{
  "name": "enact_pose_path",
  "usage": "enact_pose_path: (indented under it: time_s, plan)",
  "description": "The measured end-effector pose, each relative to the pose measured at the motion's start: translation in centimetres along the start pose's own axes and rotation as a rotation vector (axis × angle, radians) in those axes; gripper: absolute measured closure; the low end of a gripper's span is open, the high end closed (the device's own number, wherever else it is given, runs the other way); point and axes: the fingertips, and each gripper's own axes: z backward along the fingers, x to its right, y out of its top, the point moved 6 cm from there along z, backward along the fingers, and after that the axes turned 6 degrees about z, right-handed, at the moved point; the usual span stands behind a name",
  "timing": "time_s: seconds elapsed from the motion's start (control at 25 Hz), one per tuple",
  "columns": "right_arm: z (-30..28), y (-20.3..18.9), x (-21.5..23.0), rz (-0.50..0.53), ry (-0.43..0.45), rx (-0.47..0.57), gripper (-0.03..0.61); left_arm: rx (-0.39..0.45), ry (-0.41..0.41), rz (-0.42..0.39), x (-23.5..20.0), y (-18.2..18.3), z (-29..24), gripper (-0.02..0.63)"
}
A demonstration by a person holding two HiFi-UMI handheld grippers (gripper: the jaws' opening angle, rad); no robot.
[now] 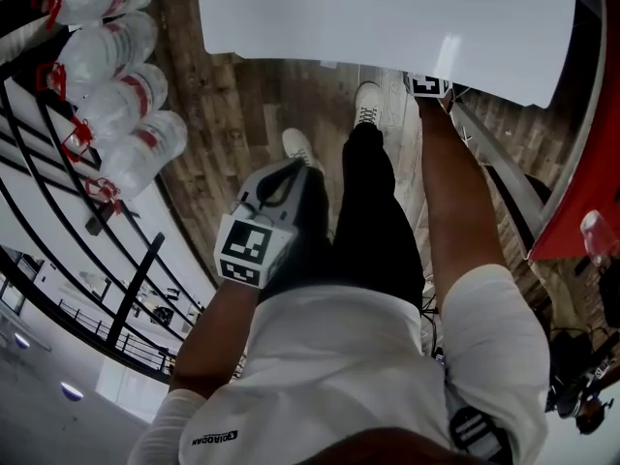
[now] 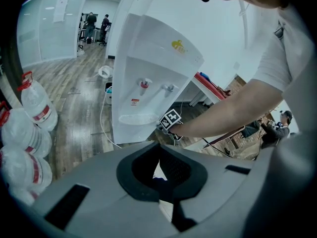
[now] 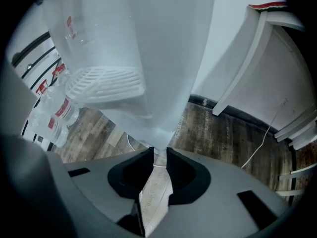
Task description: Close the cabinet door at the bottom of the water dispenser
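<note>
The white water dispenser point(image 1: 387, 17) fills the top of the head view, and its taps and drip tray face me in the left gripper view point(image 2: 148, 63). My right gripper point(image 1: 426, 85) reaches down to its lower front corner, seen there as a marker cube point(image 2: 170, 120). In the right gripper view the jaws point(image 3: 158, 152) stand a narrow gap apart, with the thin white edge of the cabinet door point(image 3: 161, 128) running down into that gap. My left gripper point(image 1: 291, 170) hangs by my thigh, away from the dispenser, jaws point(image 2: 161, 145) shut on nothing.
Several large water bottles point(image 1: 116, 95) lie stacked against a black railing on my left point(image 2: 34, 103). A white table with a red top point(image 3: 262, 43) stands right of the dispenser. A white cable point(image 3: 257, 152) trails over the wooden floor. Two people point(image 2: 91, 24) stand far off.
</note>
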Motion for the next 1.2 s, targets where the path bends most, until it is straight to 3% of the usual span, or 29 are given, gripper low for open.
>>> enact_pose_path:
  time_s: [0.96, 1.2]
  plan:
    - [1.4, 2.3, 1.4, 0.016, -0.037, 0.030, 0.485, 0.038, 0.010, -0.001, 0.1, -0.3, 1.4, 0.617]
    - [3.6, 1.8, 0.9, 0.002, -0.061, -0.021, 0.485, 0.078, 0.006, -0.020, 0.2, 0.3, 3.9, 0.617]
